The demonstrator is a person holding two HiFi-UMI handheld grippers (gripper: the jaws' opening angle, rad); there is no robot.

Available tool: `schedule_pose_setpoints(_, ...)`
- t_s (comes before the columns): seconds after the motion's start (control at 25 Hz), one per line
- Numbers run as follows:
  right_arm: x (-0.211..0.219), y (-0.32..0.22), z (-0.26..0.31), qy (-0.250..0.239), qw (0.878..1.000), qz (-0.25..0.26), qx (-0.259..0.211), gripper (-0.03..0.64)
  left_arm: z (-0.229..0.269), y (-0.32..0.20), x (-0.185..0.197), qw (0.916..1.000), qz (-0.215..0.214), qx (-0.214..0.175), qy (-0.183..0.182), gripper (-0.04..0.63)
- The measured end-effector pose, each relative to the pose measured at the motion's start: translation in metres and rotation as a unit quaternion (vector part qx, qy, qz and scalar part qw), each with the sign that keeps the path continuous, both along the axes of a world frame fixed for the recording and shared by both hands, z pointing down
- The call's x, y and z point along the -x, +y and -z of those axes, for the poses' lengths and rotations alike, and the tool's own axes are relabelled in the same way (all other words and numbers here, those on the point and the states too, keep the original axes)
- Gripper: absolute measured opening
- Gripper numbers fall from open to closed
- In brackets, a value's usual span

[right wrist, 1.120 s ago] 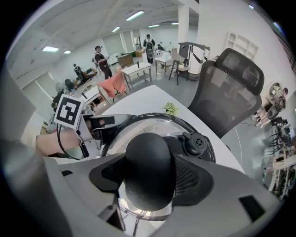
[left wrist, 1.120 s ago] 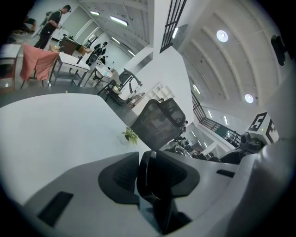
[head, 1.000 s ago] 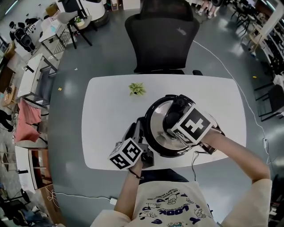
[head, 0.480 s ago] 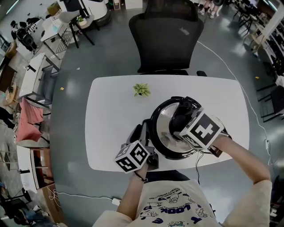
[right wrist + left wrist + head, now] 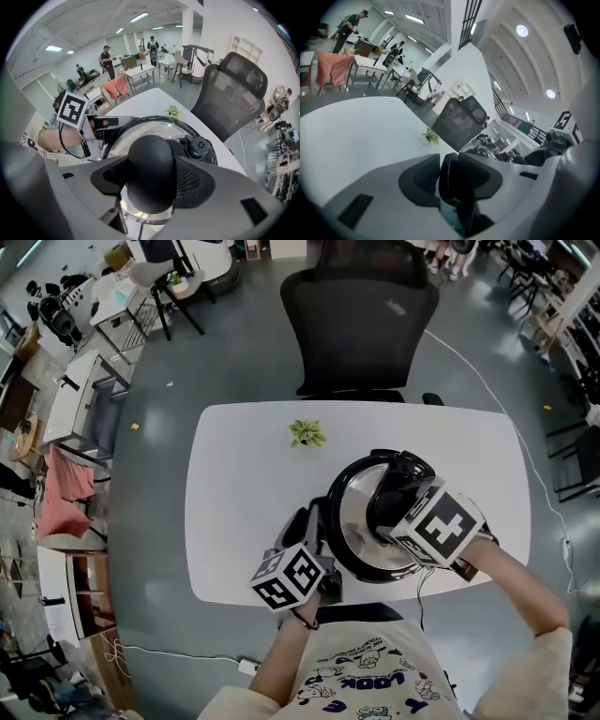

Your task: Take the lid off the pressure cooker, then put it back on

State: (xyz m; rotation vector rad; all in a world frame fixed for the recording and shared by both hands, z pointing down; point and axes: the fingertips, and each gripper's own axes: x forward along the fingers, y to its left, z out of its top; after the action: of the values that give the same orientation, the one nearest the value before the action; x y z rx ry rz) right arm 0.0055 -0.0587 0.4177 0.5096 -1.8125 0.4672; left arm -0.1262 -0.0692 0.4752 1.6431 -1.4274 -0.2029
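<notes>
The pressure cooker (image 5: 349, 521) stands on the white table (image 5: 234, 484) toward its front right, its shiny lid (image 5: 154, 133) in place. My right gripper (image 5: 387, 509) points steeply down over the lid and is shut on the round black lid knob (image 5: 150, 171), its pads pressing on both sides. My left gripper (image 5: 310, 527) reaches in from the front left. It is shut on the cooker's black side handle (image 5: 464, 178), which fills the gap between its jaws. A black valve (image 5: 199, 146) sits beside the knob.
A small green plant (image 5: 307, 433) sits on the table behind the cooker. A black office chair (image 5: 361, 324) stands at the far edge. A cable (image 5: 418, 589) hangs off the near edge. Desks and a pink cloth (image 5: 56, 498) are off to the left.
Only the head view has shifted slightly. Both grippers keep their holds and the lid stays on the cooker.
</notes>
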Motion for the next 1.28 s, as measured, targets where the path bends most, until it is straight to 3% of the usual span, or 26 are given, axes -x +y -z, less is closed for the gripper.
schedule_pose_setpoints(0.56,-0.005,-0.004,0.023,-0.033,0.998,-0.049,0.0,0.298,0.001,-0.001,0.01,0.9997,-0.018,-0.005,-0.019,0.14)
schedule_pose_setpoints(0.8,-0.023,-0.009,0.039,-0.06,0.994,-0.096,-0.004,0.298,0.025,-0.006,0.018,0.9972,-0.024,-0.039,-0.058,0.14)
schedule_pose_setpoints(1.08,-0.068,-0.017,0.05,-0.072,0.986,-0.15,-0.024,0.297,0.074,-0.02,-0.006,0.9821,-0.062,-0.116,-0.135,0.116)
schedule_pose_setpoints(1.28,-0.111,-0.015,0.057,-0.085,0.976,-0.2,-0.03,0.296,0.102,-0.025,-0.044,0.9685,-0.095,-0.164,-0.162,0.054)
